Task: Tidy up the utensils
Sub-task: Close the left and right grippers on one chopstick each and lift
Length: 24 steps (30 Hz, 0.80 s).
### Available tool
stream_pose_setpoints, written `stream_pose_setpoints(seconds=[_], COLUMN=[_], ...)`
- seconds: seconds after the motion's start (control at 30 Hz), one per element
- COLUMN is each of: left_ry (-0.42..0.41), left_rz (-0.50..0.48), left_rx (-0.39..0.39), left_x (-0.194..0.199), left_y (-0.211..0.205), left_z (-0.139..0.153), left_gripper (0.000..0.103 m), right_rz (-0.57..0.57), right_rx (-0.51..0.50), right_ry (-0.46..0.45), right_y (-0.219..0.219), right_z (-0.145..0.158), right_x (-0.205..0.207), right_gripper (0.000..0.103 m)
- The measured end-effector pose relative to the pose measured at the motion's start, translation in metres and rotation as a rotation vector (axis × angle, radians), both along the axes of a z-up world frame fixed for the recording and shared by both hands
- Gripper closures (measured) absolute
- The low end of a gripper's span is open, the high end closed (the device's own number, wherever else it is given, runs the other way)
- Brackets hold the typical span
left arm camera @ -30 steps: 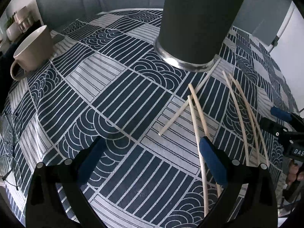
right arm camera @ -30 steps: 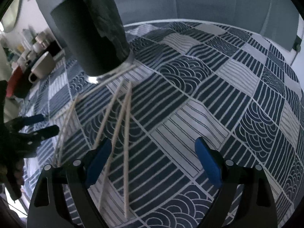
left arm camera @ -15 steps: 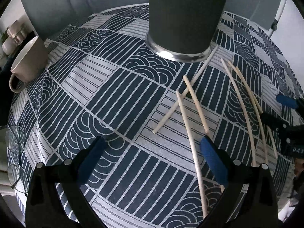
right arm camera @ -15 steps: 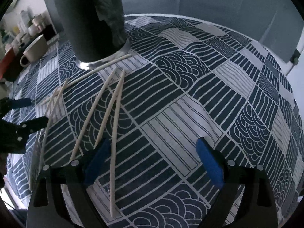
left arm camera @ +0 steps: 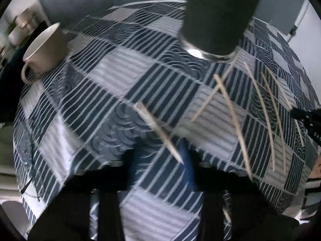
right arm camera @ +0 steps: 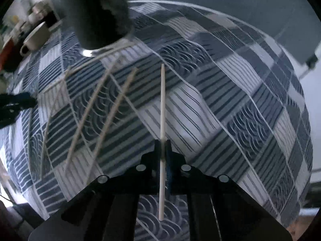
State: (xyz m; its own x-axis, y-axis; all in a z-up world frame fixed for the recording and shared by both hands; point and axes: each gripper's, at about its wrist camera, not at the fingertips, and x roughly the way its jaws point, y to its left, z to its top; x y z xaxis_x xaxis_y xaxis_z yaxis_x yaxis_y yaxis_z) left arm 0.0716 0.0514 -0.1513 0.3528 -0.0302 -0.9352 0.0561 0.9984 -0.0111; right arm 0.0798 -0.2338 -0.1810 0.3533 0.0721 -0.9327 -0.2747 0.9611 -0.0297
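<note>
Each gripper [left arm camera: 160, 158] [right arm camera: 163, 146] pinches one stick [left arm camera: 158, 129] [right arm camera: 162, 136]. The left stick looks held near its tip, so it may slip before reaching the cup [left arm camera: 218, 14].

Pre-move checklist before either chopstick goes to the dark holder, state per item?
1. Right gripper shut on a chopstick: ok, stick is pinched between the pads.
2. Stick runs forward along the right fingers: ok.
3. Left gripper grip on its chopstick: cannot tell, the view is blurred and the jaws are not fully closed; the stick sits by the right pad, angled.
4. Dark holder upright on the tablecloth: ok.
5. Holder opening free: cannot tell, rim out of frame.
6. Loose chopsticks remaining on the cloth: not ok, several left.
</note>
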Motion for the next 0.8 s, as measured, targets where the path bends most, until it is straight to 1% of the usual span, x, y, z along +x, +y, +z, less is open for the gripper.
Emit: stream_pose_setpoints(seconds=[0.03,0.07,0.13,0.23,0.33,0.53,0.67,0.8], left_ry=[0.012,0.020,0.043,0.067,0.076,0.018,-0.045,-0.099], left_rz=[0.011,0.019,0.051,0.086,0.104,0.109,0.112,0.095], left_rx=[-0.011,-0.021,-0.054,-0.105,-0.118,-0.147,-0.162,-0.144], left_x=[-0.001,-0.001,-0.001,-0.001,-0.002,0.005,0.017,0.036], left_y=[0.008,0.013,0.022,0.031,0.037,0.049,0.055,0.050], left_z=[0.000,0.000,0.000,0.000,0.003,0.032,0.061,0.088], left_gripper=[0.088,0.093,0.098,0.098,0.098,0.098,0.098,0.098], right_rz=[-0.020,-0.035,-0.081,-0.145,-0.181,-0.220,-0.207,-0.162], right_rx=[0.004,0.011,0.058,0.140,0.191,0.308,0.366,0.408], right_ry=[0.009,0.016,0.046,0.078,0.076,0.043,0.007,-0.040], right_y=[-0.007,-0.012,-0.026,-0.045,-0.059,-0.074,-0.076,-0.067], right_z=[0.000,0.000,0.000,0.002,0.008,0.037,0.059,0.083], right_x=[0.000,0.000,0.003,0.006,0.006,0.014,0.017,0.027], right_gripper=[0.099,0.099,0.099,0.099,0.099,0.099,0.099,0.098])
